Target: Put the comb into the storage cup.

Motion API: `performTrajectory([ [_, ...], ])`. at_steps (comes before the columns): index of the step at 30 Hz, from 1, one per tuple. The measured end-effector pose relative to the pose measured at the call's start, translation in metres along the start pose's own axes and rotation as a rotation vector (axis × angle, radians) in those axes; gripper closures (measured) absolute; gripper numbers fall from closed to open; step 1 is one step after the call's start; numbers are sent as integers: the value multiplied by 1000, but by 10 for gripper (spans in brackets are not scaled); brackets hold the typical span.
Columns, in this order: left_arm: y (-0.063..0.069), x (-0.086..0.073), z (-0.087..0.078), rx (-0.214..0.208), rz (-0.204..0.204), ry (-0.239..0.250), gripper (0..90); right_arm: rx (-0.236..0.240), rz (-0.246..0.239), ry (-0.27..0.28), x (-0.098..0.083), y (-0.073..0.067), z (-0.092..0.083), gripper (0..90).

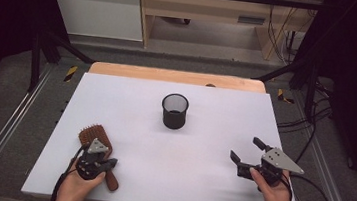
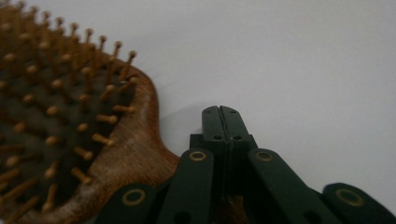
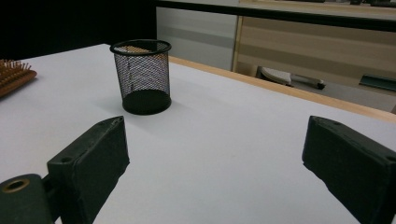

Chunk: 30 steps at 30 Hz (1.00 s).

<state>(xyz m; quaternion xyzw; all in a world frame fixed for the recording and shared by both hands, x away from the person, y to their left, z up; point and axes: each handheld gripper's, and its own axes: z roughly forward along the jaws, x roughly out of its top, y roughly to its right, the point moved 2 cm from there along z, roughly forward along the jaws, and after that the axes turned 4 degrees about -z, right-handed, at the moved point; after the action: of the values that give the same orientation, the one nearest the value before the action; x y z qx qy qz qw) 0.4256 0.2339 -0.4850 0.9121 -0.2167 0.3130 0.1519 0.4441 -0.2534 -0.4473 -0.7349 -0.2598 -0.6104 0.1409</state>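
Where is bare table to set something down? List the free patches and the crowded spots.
Free: the wide middle between the mesh cup and the near edge, bordered by the hairbrush and the right gripper; also both far corners beside the cup. Crowded: the near left corner, where the left gripper sits over the brush handle.

Beyond the white surface (image 1: pixel 131 100), a pale wooden desk (image 1: pixel 201 5) stands on grey floor (image 1: pixel 9 113) (cables (image 1: pixel 279 35) trailing beneath).
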Motion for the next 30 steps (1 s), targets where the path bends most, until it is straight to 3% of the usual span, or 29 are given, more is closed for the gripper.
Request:
performTrajectory([
  [16, -19, -13, -15, 35, -26, 2, 900, 3, 1, -2, 0, 0, 0, 71],
  [23, -22, -13, -16, 43, -12, 0, 900, 5, 0, -2, 0, -1, 0, 71],
  [27, -25, -13, -18, 73, 10, -10, 900, 5, 1, -2, 0, -1, 0, 71],
  [30, -29, -14, -19, 81, 0, -6, 900, 6, 0, -2, 0, -1, 1, 71],
])
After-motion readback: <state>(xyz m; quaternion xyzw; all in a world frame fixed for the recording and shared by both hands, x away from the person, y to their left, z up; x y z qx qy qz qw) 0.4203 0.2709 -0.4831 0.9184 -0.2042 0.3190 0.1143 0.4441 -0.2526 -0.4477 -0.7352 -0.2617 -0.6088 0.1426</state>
